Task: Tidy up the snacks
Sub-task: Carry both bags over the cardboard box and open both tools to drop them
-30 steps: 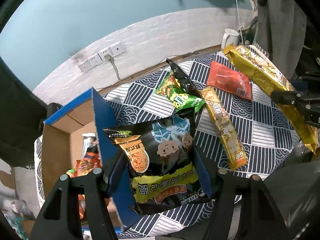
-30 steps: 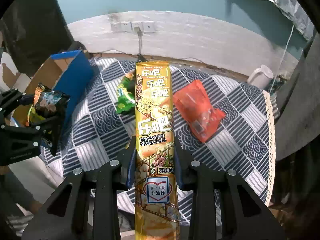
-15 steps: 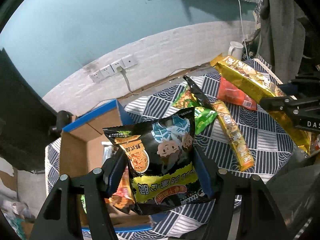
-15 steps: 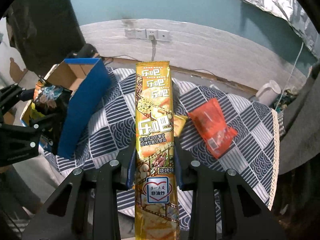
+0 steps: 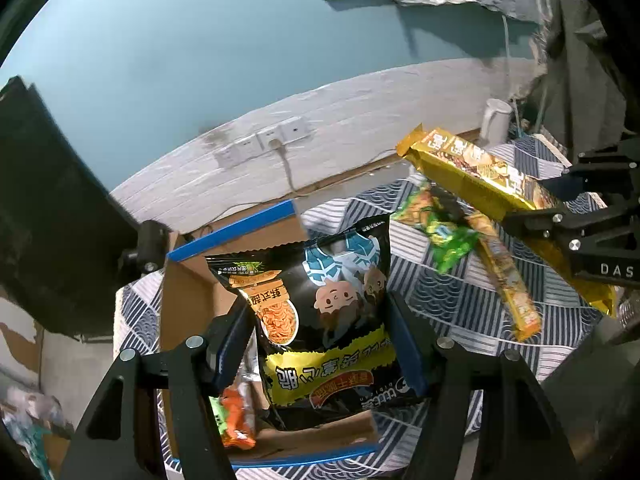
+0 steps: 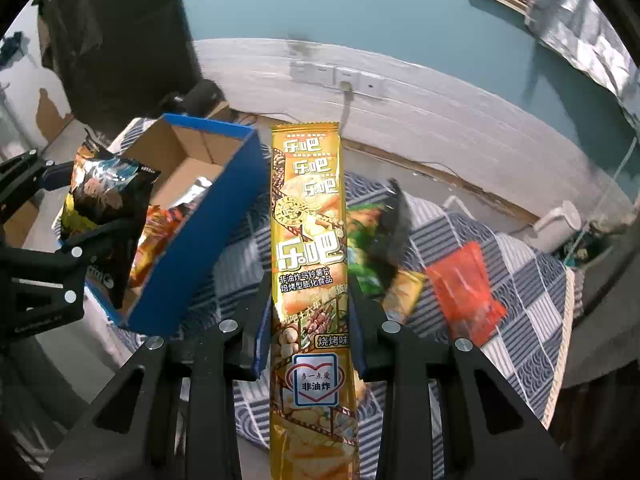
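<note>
My left gripper is shut on a black snack bag with cartoon faces and holds it over the open blue cardboard box. My right gripper is shut on a long gold chip pack and holds it upright above the table, right of the box. The gold pack also shows in the left wrist view, and the black bag in the right wrist view. Orange snacks lie in the box.
On the patterned tablecloth lie a green bag, a slim yellow pack and an orange-red pouch. A white jug stands at the far edge by the wall. Wall sockets sit behind the box.
My left gripper has carried the black bag leftwards to above the box opening. My right gripper has moved left with the gold pack, nearer the box.
</note>
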The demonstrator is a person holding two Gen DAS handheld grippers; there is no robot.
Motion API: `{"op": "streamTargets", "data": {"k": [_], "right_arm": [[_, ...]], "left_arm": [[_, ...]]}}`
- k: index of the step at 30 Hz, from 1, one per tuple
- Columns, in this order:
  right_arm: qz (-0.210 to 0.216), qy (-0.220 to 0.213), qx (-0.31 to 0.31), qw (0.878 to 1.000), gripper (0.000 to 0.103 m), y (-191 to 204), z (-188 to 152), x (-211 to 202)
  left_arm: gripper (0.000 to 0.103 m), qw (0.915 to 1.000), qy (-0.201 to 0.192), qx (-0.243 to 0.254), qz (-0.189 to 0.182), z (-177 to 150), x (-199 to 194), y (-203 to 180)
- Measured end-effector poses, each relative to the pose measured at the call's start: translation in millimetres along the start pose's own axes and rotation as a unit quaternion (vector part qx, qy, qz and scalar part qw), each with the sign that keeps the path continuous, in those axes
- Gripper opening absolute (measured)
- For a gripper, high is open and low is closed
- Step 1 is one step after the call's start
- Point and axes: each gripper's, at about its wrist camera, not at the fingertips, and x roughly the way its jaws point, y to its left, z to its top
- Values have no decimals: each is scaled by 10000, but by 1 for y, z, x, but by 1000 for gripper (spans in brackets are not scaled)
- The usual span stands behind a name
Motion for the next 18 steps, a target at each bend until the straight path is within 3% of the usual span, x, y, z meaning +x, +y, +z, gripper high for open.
{"op": "streamTargets", "data": {"k": [18], "right_arm": [[677, 400, -557, 9953, 30, 94, 66, 66]], "left_arm": [[67, 9951, 399, -777, 455, -28, 33, 102]]}}
